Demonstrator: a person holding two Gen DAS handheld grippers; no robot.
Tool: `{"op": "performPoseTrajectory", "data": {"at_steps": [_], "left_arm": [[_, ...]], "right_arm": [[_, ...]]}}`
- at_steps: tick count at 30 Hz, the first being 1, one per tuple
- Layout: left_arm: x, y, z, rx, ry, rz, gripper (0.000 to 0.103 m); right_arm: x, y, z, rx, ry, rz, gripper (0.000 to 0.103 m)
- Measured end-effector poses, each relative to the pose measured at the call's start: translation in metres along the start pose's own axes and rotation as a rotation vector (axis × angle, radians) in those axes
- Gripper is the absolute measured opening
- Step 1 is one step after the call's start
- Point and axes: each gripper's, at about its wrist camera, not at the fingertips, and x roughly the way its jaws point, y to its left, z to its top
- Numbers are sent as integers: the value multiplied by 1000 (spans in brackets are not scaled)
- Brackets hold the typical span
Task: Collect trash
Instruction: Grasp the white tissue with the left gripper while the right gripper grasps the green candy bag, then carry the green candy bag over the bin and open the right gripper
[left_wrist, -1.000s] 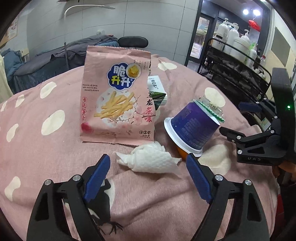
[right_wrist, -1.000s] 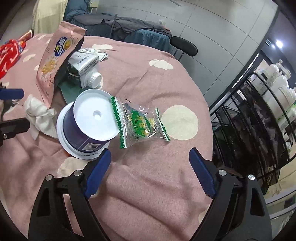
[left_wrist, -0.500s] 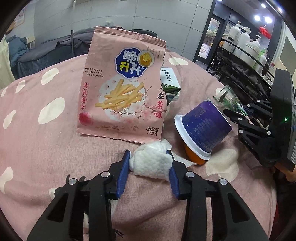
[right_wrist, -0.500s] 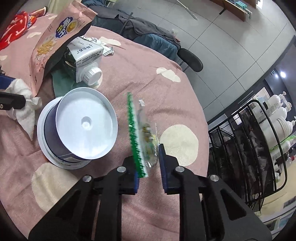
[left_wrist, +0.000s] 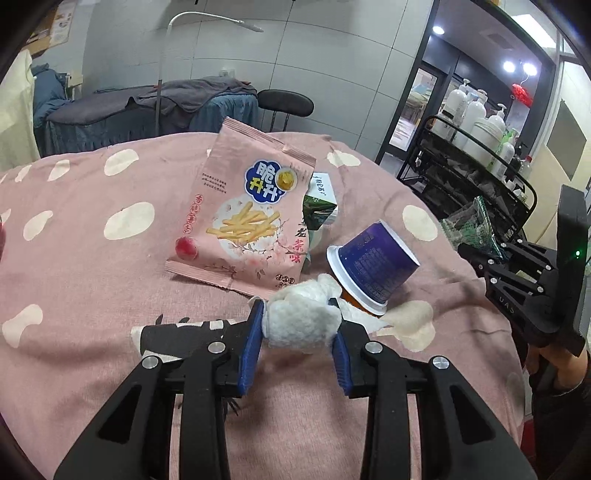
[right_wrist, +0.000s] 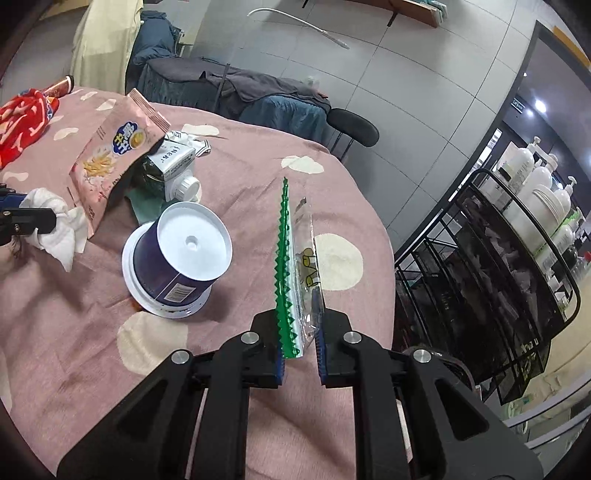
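Observation:
On the pink spotted cloth (left_wrist: 92, 266), my left gripper (left_wrist: 299, 326) has its blue pads pressed on a crumpled white tissue (left_wrist: 301, 314), its jaws still closing. The tissue is raised a little; one tail trails toward the purple cup (left_wrist: 373, 266), which lies tipped over an orange scrap (left_wrist: 351, 297). My right gripper (right_wrist: 300, 354) is shut on a clear wrapper with a green zigzag edge (right_wrist: 284, 266), held upright above the cloth. A pink snack bag (left_wrist: 247, 221) leans on a green-and-white carton (left_wrist: 321, 199) behind the cup.
A black wire rack (right_wrist: 517, 240) with white pump bottles stands to the right, beyond the table edge. A red cloth (right_wrist: 22, 118) lies at the far left. A black stool (right_wrist: 351, 125) and a covered bed stand behind the table.
Both grippers went from wide open to shut. The left took hold of the tissue, the right took the green-edged wrapper off the cup, and both rose a little with their loads.

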Motion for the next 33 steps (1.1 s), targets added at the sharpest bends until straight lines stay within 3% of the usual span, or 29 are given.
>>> {"op": "performPoseTrajectory", "data": {"at_steps": [12,17,33], "left_arm": [[-24,-21,-13,0,-35,-77,34],[-31,-37,-14,10,-48,-141,34],[-26,-103,-13,117,-44,-271,34]], "right_arm": [[-48,2,-34,103,-31,42,14],[-65,-6,-47,154,-47,48,14],[-96,-47,-92,281,-55,-8,14]]}}
